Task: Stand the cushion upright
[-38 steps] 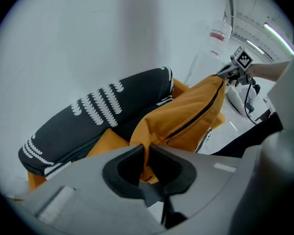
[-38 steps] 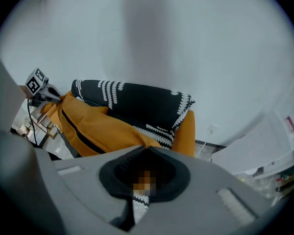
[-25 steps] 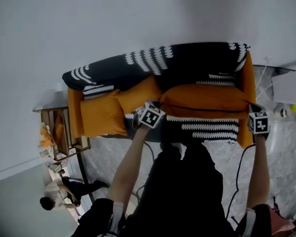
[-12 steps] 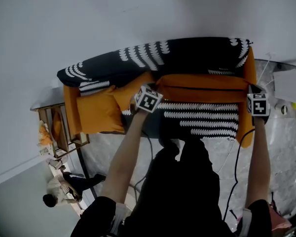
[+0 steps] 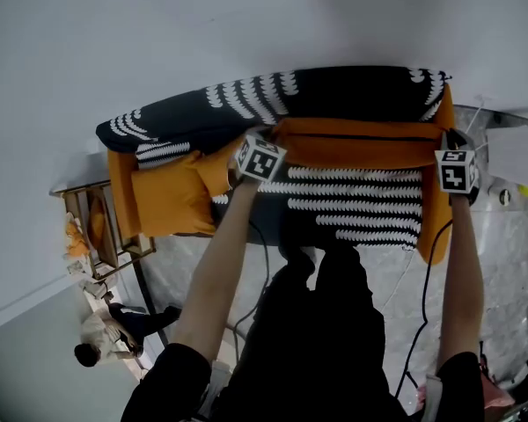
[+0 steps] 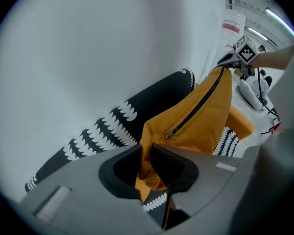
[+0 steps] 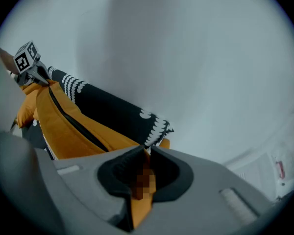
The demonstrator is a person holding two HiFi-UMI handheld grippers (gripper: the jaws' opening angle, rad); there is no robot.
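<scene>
A long orange cushion [image 5: 361, 143] with a dark zip stands on its long edge against the sofa's black-and-white backrest [image 5: 334, 90]. My left gripper [image 5: 271, 146] grips its left end and my right gripper [image 5: 451, 146] its right end. In the left gripper view, orange cushion [image 6: 201, 116] fabric is pinched in the left gripper [image 6: 147, 147]. The right gripper view shows the cushion [image 7: 63, 126] corner squeezed in the right gripper [image 7: 147, 150]. Both pairs of jaws have just been opening a little, with fabric still between them.
Two smaller orange cushions [image 5: 172, 200] lie at the sofa's left end. The patterned seat [image 5: 361, 205] lies in front of the long cushion. A wooden rack [image 5: 92, 231] stands left of the sofa, a person [image 5: 101, 337] beyond it, and cables [image 5: 422, 297] run across the floor.
Both grippers have carried the long cushion from the seat back to the backrest and tipped it onto its edge. More of the patterned seat shows.
</scene>
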